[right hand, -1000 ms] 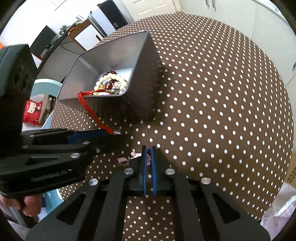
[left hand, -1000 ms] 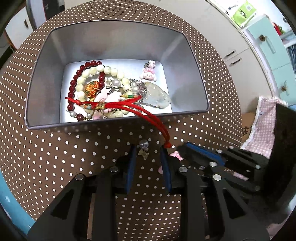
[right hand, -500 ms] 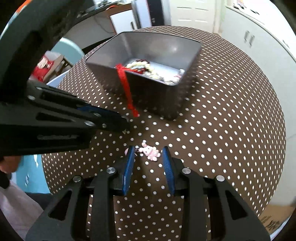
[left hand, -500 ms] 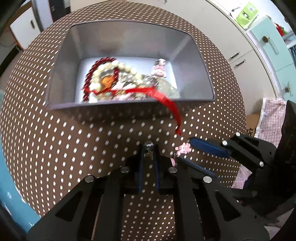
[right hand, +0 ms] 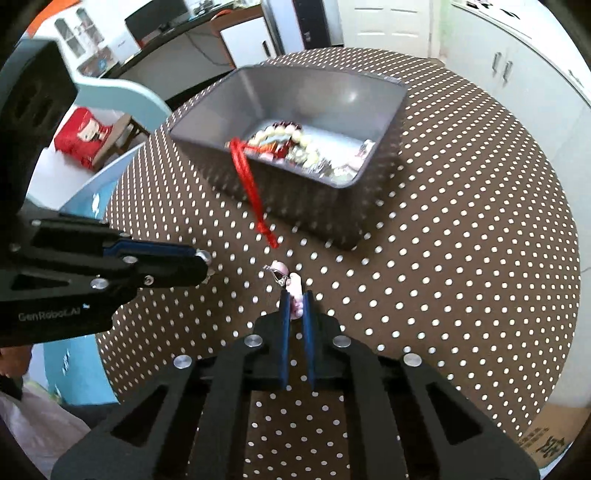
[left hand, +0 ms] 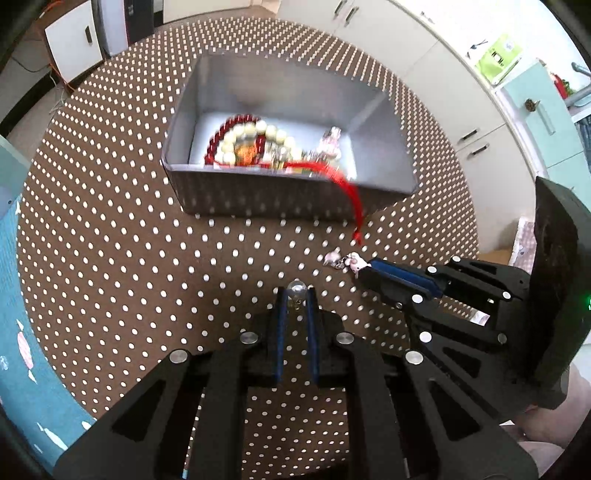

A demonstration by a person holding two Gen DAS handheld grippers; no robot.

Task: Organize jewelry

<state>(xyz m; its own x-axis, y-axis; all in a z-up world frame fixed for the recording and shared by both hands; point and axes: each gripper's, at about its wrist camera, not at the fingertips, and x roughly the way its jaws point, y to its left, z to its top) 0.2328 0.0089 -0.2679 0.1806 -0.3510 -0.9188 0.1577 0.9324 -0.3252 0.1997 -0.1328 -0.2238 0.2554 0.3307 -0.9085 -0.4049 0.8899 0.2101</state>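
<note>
On the dotted worktop (left hand: 110, 258), the grey box (left hand: 288, 92) of beads now sits farther off. The left hand-held gripper (left hand: 295, 295) has pinched a silver bead (left hand: 297, 287); the right hand-held gripper (right hand: 295, 306), open a moment ago, has clamped the pink charm (right hand: 295, 291) just near the box, so both pieces look ready to drop in.

white cabinets (left hand: 424, 74) and a pale door (right hand: 388, 22) — bright daylight — a dark desk (right hand: 177, 40) behind
</note>
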